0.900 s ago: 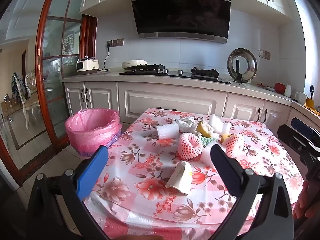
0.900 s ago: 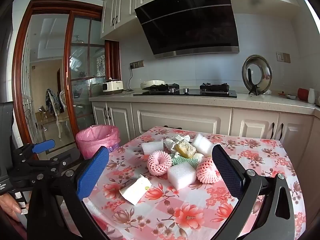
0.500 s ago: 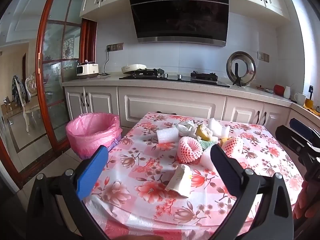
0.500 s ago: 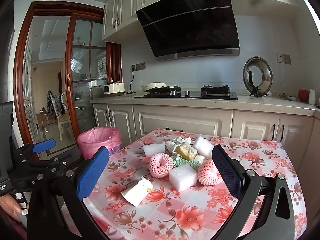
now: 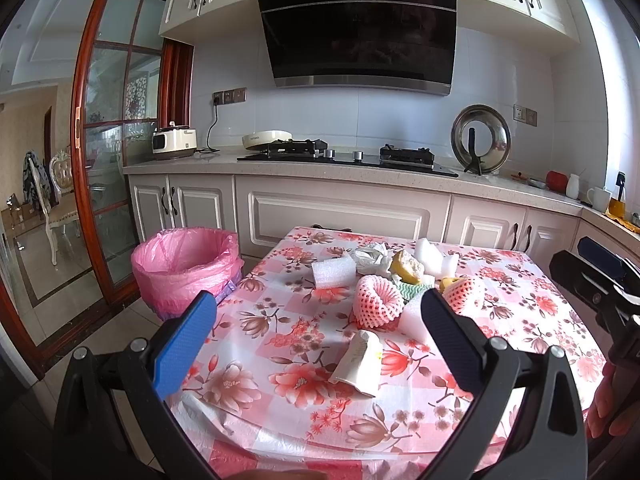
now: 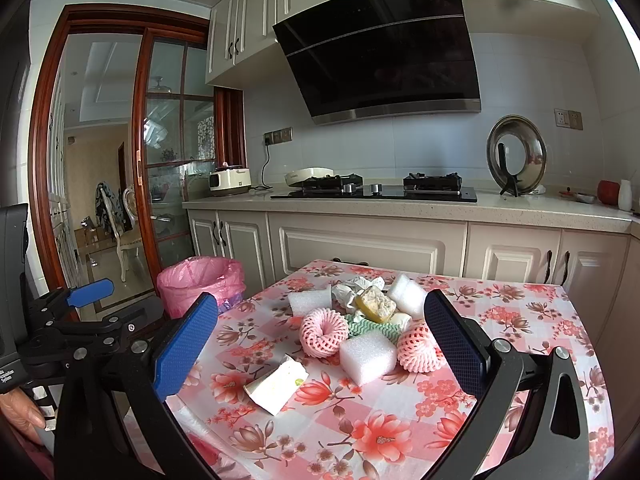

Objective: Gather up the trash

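A pile of trash lies on the floral table [image 5: 280,364]: a white paper carton [image 5: 359,364] [image 6: 277,380] nearest me, pink foam fruit nets [image 5: 376,302] [image 6: 323,332], white foam blocks [image 5: 333,273] [image 6: 367,357], crumpled paper [image 5: 370,258] and a yellow sponge [image 6: 376,304]. A bin with a pink bag [image 5: 186,266] [image 6: 202,286] stands on the floor left of the table. My left gripper [image 5: 320,344] is open and empty, above the table's near edge. My right gripper [image 6: 320,344] is open and empty, short of the pile.
A kitchen counter with cabinets [image 5: 340,208], a gas hob [image 5: 348,158] and a range hood runs behind the table. A glass sliding door [image 5: 108,152] stands at the left. The other gripper shows at the side edge of each view.
Both grippers have tilted up and drawn back slightly, so the table and trash sit lower in both views. Nothing was picked up.
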{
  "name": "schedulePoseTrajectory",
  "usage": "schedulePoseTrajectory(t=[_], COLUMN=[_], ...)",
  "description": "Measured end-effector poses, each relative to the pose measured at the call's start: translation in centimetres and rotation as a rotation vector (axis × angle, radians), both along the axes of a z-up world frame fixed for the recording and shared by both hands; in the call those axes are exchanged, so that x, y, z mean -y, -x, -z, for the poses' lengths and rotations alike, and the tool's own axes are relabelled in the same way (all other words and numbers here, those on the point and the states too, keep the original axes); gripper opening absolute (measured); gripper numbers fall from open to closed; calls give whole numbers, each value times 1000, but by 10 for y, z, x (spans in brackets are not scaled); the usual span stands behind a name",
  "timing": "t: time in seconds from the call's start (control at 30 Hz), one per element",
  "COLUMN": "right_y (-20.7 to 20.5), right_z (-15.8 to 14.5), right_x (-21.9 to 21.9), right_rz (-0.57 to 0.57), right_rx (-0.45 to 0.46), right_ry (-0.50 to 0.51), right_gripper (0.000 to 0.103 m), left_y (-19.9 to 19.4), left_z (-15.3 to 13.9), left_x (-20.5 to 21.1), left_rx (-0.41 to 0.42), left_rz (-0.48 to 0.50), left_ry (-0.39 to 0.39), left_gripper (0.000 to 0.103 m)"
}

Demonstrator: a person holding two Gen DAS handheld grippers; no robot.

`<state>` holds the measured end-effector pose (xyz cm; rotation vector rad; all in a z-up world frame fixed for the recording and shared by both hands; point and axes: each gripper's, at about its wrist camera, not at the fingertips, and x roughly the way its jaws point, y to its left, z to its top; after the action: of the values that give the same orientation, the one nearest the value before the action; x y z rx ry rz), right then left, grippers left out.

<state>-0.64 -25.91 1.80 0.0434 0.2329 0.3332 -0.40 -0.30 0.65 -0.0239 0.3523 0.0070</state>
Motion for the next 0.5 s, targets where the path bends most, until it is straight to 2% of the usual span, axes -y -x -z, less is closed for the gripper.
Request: schedulePoseTrajectory(t=[0.5], right_y=[1], right_z=[0], right_x=[1], right_rz=[-2], right_rx=[3], right_ry=[-3], right_gripper=[97], left_y=[1], left_z=[2], left_x=[0], left_rx=[5], left_rz=[0], left_ry=[1], left_gripper=[99])
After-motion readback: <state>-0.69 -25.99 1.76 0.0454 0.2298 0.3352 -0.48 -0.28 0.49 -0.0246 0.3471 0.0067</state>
